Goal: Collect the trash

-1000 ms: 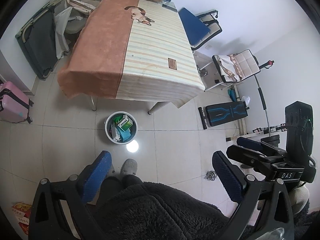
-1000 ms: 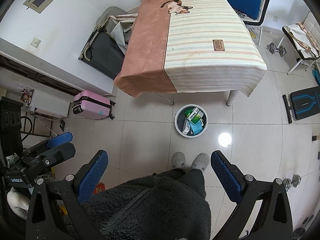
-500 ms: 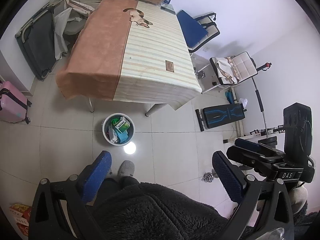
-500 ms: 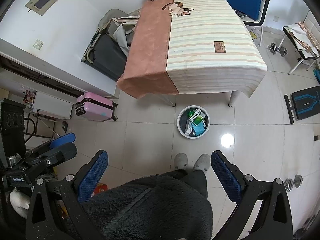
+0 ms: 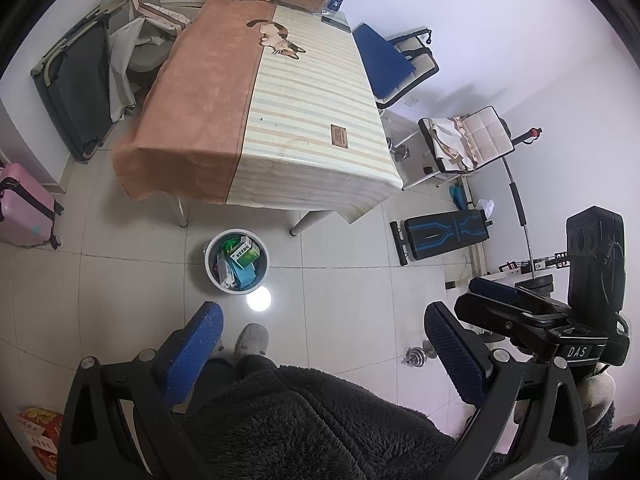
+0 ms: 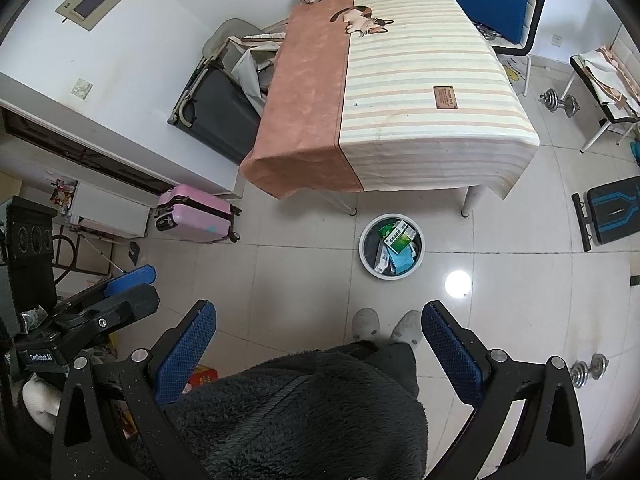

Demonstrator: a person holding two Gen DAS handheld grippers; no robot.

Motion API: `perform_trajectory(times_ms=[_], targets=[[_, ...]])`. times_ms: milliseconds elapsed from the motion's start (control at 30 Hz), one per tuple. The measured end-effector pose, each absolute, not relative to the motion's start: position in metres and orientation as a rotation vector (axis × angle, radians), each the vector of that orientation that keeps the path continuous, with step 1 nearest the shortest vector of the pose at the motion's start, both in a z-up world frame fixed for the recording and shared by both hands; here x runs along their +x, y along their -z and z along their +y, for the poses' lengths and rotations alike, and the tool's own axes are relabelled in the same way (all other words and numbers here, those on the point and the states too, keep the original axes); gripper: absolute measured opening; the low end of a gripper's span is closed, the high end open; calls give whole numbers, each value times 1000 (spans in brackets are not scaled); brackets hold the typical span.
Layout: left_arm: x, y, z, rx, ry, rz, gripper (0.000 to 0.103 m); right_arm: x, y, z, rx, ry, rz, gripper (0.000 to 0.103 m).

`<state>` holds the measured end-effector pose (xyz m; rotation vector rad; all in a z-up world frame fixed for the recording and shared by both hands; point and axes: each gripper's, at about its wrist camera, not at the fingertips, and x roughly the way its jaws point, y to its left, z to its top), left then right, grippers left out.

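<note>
A round white bin (image 5: 209,257) (image 6: 362,249) stands on the floor tiles in front of the table, with trash in it. A green and white carton (image 5: 245,255) (image 6: 399,239) lies on top of the pile. Both grippers are held high, well above the bin, and look down on the room. My left gripper (image 5: 320,320) is open with nothing between its blue pads. My right gripper (image 6: 318,316) is open and empty too. A person's dark fleece garment and grey slippers (image 6: 367,323) fill the bottom of both views.
A table under a pink and striped cloth (image 5: 304,120) (image 6: 420,100) carries boxes and snack bags at its far end. Around it are a pink suitcase (image 6: 192,214), a folded dark cot (image 5: 76,92), chairs, a black bench (image 5: 444,234) and dumbbells (image 6: 588,370).
Both views drift only slightly, and the bin stays in about the same place. The grippers remain open and nothing has been picked up or dropped.
</note>
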<state>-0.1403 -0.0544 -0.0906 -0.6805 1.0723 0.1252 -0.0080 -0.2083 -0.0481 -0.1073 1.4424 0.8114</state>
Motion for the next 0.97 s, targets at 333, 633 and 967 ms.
perform_trajectory(times_ms=[333,633,967], targets=[[-138,87,-54,-679,-123,1074,103,-8,49,-207,-107,-813,1447,103],[-136,87,-54,-677,-124,1075,103,-8,50,-206,-103,-812,1450,103],[-135,88,-54,-671,-123,1069,103,-7,50,-204,-102,-813,1450,103]])
